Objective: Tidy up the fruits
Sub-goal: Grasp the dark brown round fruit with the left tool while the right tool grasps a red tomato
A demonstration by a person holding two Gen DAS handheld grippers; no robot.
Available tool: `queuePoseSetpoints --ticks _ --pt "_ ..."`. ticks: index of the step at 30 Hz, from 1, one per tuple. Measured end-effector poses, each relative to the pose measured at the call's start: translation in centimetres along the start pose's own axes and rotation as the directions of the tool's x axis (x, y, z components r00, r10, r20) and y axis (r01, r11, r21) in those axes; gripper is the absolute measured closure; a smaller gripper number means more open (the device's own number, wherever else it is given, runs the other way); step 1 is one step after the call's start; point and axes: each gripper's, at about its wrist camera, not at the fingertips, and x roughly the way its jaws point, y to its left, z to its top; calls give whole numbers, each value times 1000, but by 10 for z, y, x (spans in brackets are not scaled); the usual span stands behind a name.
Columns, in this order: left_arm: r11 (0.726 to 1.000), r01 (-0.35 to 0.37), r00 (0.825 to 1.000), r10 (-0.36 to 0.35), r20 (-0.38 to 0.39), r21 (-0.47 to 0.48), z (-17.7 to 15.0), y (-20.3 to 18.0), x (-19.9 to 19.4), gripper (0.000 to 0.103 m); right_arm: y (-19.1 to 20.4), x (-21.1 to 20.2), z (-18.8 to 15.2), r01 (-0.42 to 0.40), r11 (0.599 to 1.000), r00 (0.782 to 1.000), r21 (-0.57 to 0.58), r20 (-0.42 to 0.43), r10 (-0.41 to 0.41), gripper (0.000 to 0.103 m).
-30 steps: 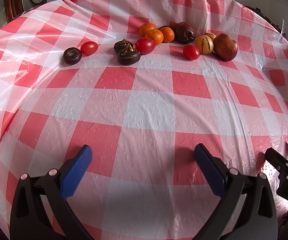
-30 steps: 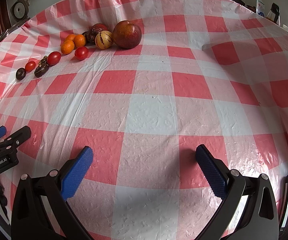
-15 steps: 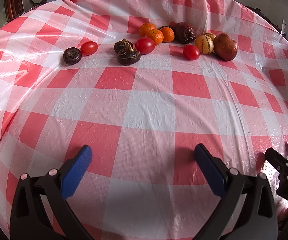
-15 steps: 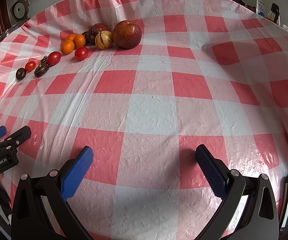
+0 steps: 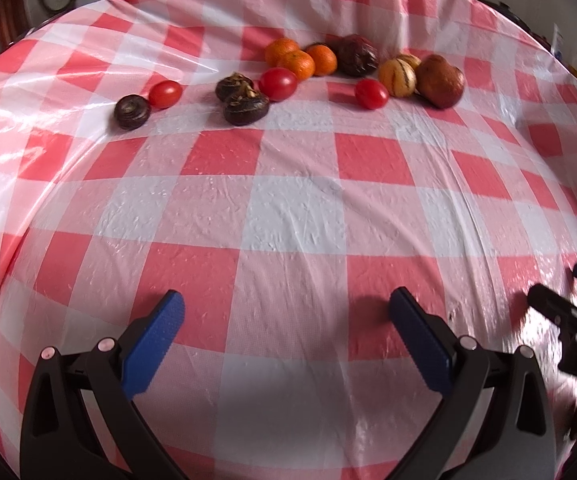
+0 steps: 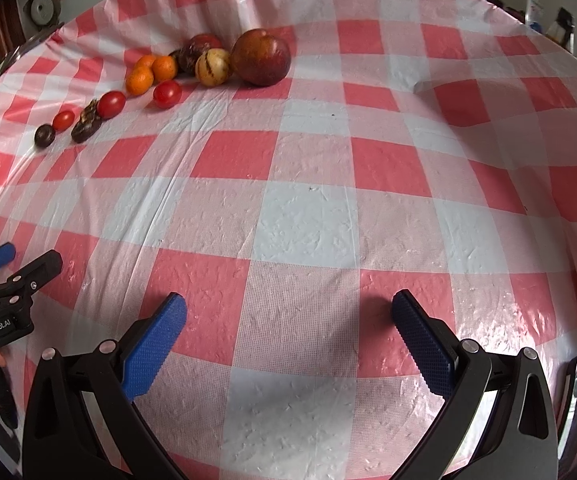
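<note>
Fruits in loose row at far side of table (image 5: 288,216), kinds mixed: three oranges (image 5: 300,65) bunched, cherry tomatoes (image 5: 371,94) scattered between dark water chestnuts (image 5: 246,108), striped melon (image 5: 397,75) touching big red fruit (image 5: 440,81), dark wrinkled fruit (image 5: 356,55) behind. I judge sorting not begun; all grouping left. My left gripper (image 5: 286,320) hovers over near edge, jaws spread wide, nothing between. Right gripper (image 6: 288,320) same: jaws spread, empty, well apart from fruit.
</note>
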Motion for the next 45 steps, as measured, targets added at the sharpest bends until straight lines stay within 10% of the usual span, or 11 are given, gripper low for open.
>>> queuePoseSetpoints --ticks 7,19,30,41,45 --pt "998 35 999 -35 2 46 -2 1 0 1 10 2 22 40 999 995 -34 93 -37 4" --pt "995 -27 998 32 62 -91 28 67 9 1 73 61 115 -190 981 975 -34 108 193 6" --pt "977 9 994 13 105 -213 74 143 30 3 117 103 154 -189 976 977 -108 83 198 54" --pt "999 42 996 -40 83 -23 115 54 65 21 120 107 159 -202 974 972 -98 104 212 71" --pt "999 25 998 -23 64 -24 127 44 80 46 120 109 160 -218 972 968 -87 105 227 71"
